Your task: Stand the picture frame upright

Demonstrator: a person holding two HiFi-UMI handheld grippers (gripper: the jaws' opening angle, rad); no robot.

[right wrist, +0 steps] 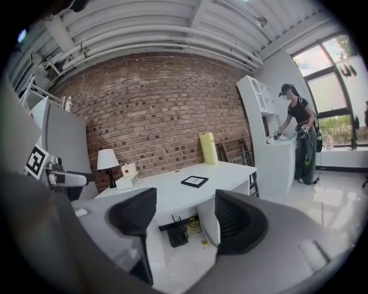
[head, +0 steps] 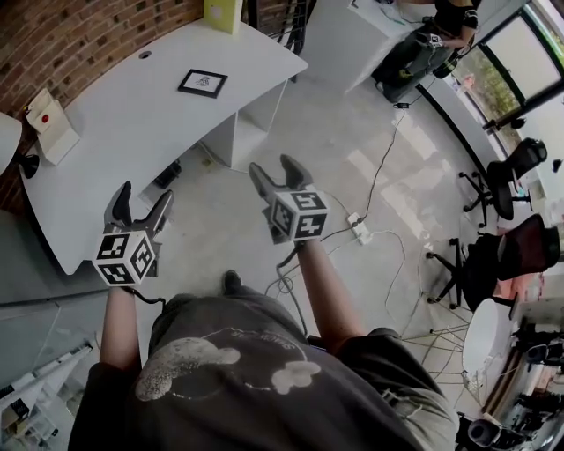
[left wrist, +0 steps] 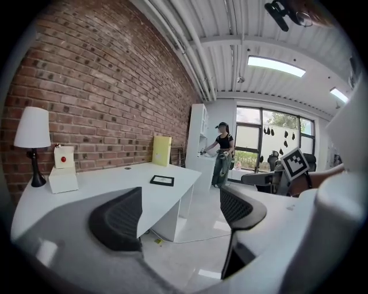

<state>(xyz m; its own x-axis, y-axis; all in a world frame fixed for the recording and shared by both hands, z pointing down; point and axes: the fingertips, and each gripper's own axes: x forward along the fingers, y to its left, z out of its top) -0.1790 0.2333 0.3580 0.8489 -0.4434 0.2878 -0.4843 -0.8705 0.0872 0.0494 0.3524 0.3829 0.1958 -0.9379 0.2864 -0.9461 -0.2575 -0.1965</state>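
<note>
A black picture frame (head: 202, 83) lies flat on the white desk (head: 132, 132), towards the desk's far end. It also shows in the left gripper view as the frame (left wrist: 162, 180) and in the right gripper view as the frame (right wrist: 195, 181), both times well beyond the jaws. My left gripper (head: 141, 204) hovers over the desk's near edge, open and empty (left wrist: 181, 215). My right gripper (head: 276, 176) hangs over the floor beside the desk, open with nothing between its fingers (right wrist: 184, 218). Both grippers are far short of the frame.
On the desk stand a lamp (left wrist: 33, 143), a white box with a red button (head: 48, 123) and a yellow board (head: 223, 13) against the brick wall. A person (right wrist: 299, 138) works at a white counter. Cables and a power strip (head: 361, 231) lie on the floor, office chairs (head: 507, 176) at right.
</note>
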